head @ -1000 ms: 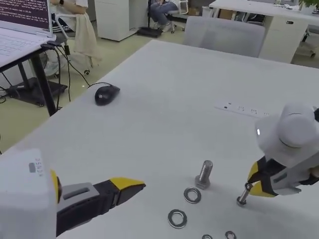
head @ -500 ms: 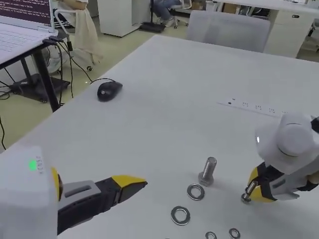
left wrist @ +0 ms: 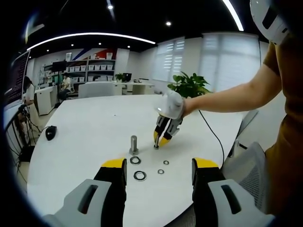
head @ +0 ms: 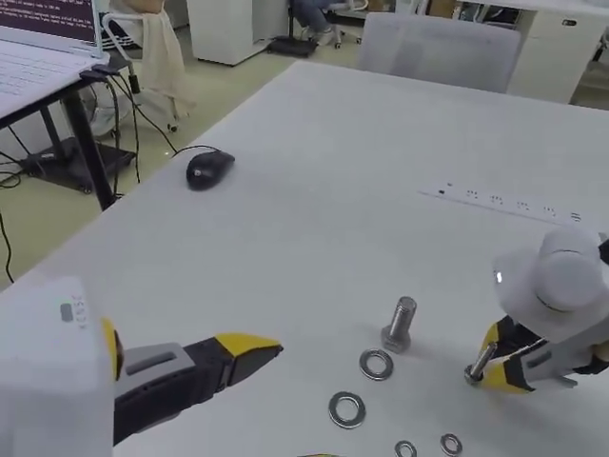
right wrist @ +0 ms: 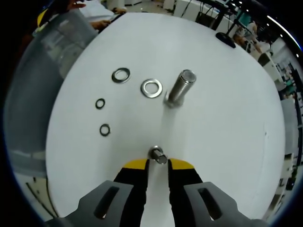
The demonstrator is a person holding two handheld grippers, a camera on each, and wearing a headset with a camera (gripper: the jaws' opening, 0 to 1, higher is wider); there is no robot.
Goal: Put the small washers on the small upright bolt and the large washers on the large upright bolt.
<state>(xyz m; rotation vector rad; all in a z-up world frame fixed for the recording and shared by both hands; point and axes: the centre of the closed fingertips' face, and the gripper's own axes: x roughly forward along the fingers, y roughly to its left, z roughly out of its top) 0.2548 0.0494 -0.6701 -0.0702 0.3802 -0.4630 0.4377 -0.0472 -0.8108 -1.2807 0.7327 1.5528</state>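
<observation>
The right gripper [right wrist: 158, 163] had its jaws almost closed, and between the yellow tips it seemed to pinch the small bolt [right wrist: 157, 154]; the contact itself was hard to see. In the head view this bolt [head: 481, 362] leaned a little, its lower end on the white table [head: 314, 190]. To the left of it the large bolt [head: 401, 324] stood upright on its head, apart from it. Two large washers [head: 376, 364] [head: 346, 409] lay flat on the near side of the large bolt, and two small washers [head: 405, 448] [head: 451, 444] lay nearer still. The left gripper [left wrist: 159, 163] hung over the near left part of the table with its jaws wide apart and nothing between them. A black mouse [head: 208, 168] and a white power strip [head: 504, 203] lay far off.
</observation>
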